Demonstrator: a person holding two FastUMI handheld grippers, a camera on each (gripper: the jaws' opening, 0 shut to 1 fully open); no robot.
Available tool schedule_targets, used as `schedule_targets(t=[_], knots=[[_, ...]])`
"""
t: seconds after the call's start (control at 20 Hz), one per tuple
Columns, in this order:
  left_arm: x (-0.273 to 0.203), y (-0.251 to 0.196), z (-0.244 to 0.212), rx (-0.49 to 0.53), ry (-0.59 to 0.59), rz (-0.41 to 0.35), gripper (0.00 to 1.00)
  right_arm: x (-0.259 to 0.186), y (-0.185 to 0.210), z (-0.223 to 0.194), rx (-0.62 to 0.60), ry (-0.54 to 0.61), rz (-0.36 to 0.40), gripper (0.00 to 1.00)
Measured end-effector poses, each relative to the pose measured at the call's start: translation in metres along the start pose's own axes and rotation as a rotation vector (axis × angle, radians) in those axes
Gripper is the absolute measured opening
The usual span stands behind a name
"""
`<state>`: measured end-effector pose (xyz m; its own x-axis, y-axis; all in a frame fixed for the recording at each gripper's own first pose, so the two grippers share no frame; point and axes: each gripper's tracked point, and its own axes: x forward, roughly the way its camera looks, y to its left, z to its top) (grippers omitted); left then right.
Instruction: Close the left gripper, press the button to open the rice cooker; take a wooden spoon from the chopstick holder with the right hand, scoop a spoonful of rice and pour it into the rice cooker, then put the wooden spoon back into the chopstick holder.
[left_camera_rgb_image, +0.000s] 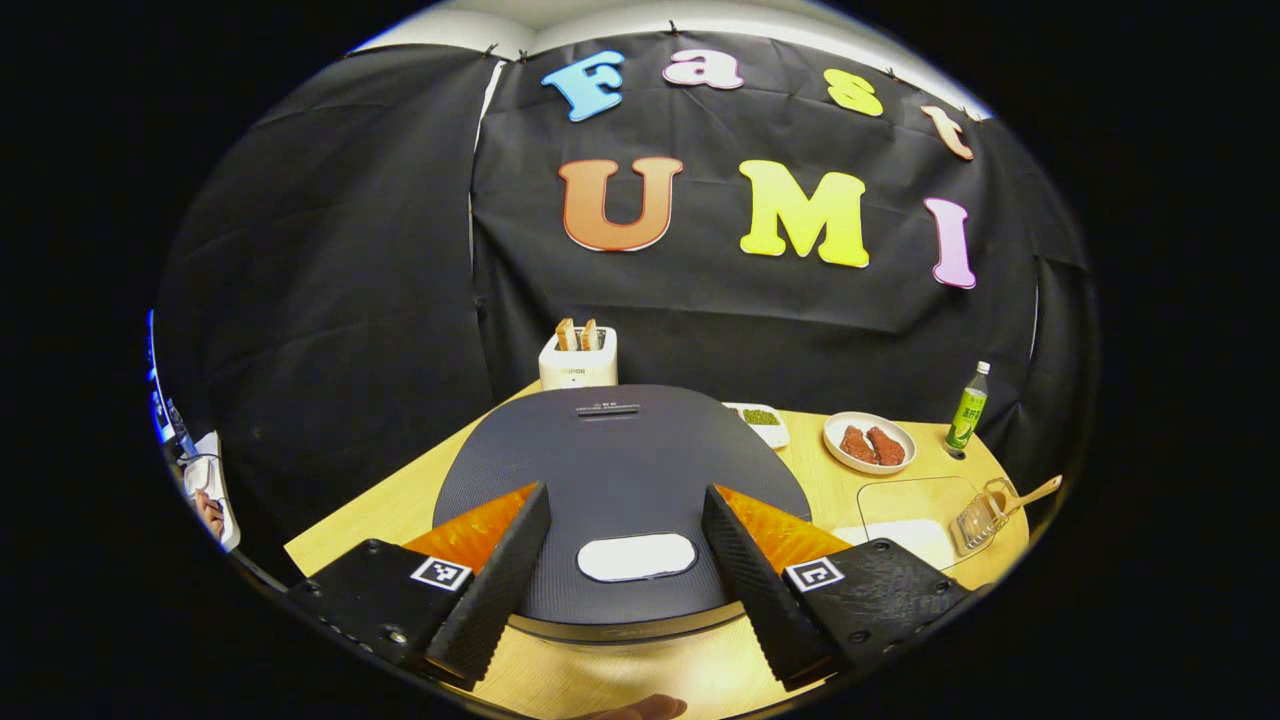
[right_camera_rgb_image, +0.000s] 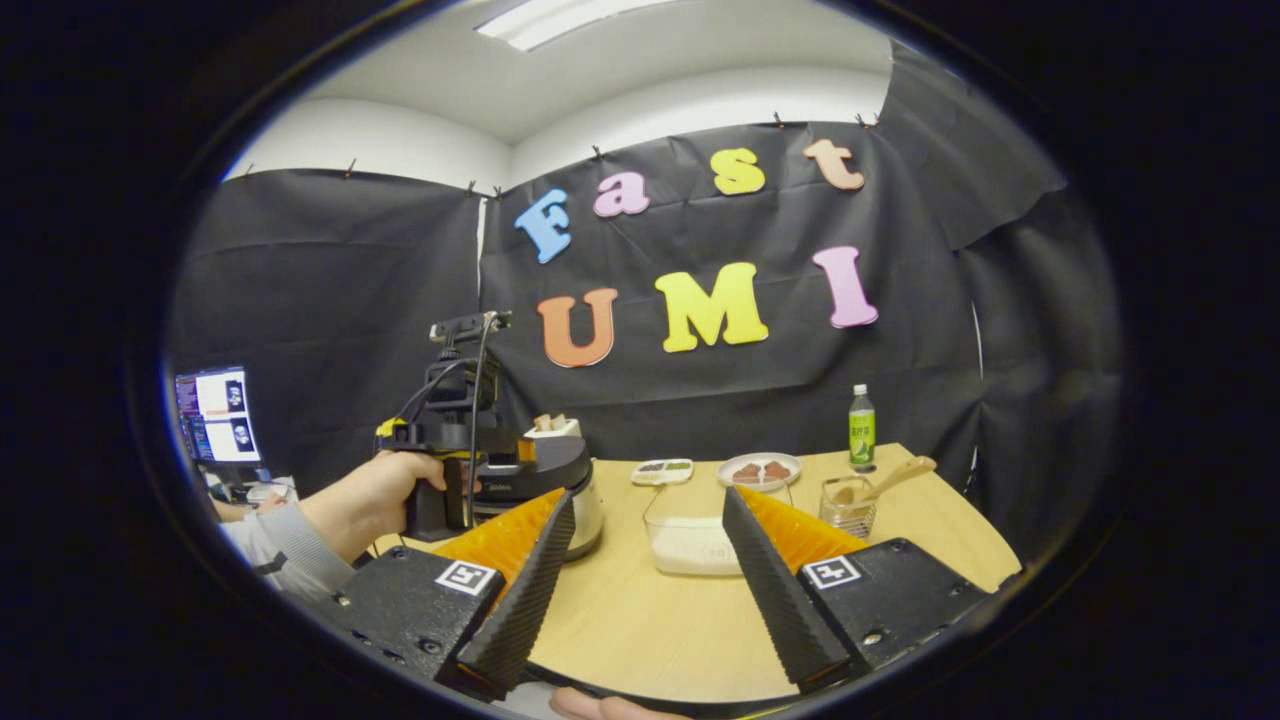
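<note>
Left tool (left_camera_rgb_image: 625, 560) hangs wide open and empty right over the closed rice cooker (left_camera_rgb_image: 620, 470), its pale button (left_camera_rgb_image: 636, 556) dead ahead between the fingers, so the fingers must shut before pressing.

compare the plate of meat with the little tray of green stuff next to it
The plate is round and holds two reddish-brown pieces of meat; the tray is rectangular, smaller, and holds something green. The plate sits nearer the bottle; the tray sits nearer the rice cooker. Both are white.
</note>
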<state>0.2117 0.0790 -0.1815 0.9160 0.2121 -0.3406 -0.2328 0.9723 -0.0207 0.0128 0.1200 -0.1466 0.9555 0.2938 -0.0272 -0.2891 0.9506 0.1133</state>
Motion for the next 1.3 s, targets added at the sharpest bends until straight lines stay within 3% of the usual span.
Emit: schedule_targets(t=[0.2, 0.45, 0.65, 0.7, 0.75, 1.15, 1.3], knots=[[0.002, -0.001, -0.001, -0.008, -0.047, 0.043, 1.0, 0.003, 0.015, 0.005, 0.039, 0.004, 0.01, 0.96], [0.001, 0.0, -0.001, -0.006, -0.138, 0.032, 1.0, 0.006, 0.022, 0.005, 0.055, 0.02, -0.006, 0.96], [0.006, -0.005, -0.005, 0.005, -0.231, 0.01, 1.0, 0.008, 0.043, 0.007, 0.051, 0.018, 0.025, 0.96], [0.006, -0.005, -0.007, 0.013, -0.249, 0.007, 0.87, 0.009, 0.044, 0.006, 0.04, 0.02, 0.025, 0.96], [0.003, -0.005, -0.003, 0.031, -0.282, 0.006, 0.98, 0.01, 0.047, 0.004, 0.031, 0.022, 0.024, 0.96], [0.001, -0.002, -0.002, 0.056, -0.296, -0.007, 0.96, 0.01, 0.044, 0.01, 0.008, 0.02, -0.004, 0.96], [-0.006, -0.003, -0.004, 0.069, -0.245, -0.027, 0.97, 0.01, 0.041, 0.019, 0.025, -0.003, -0.014, 0.96]])
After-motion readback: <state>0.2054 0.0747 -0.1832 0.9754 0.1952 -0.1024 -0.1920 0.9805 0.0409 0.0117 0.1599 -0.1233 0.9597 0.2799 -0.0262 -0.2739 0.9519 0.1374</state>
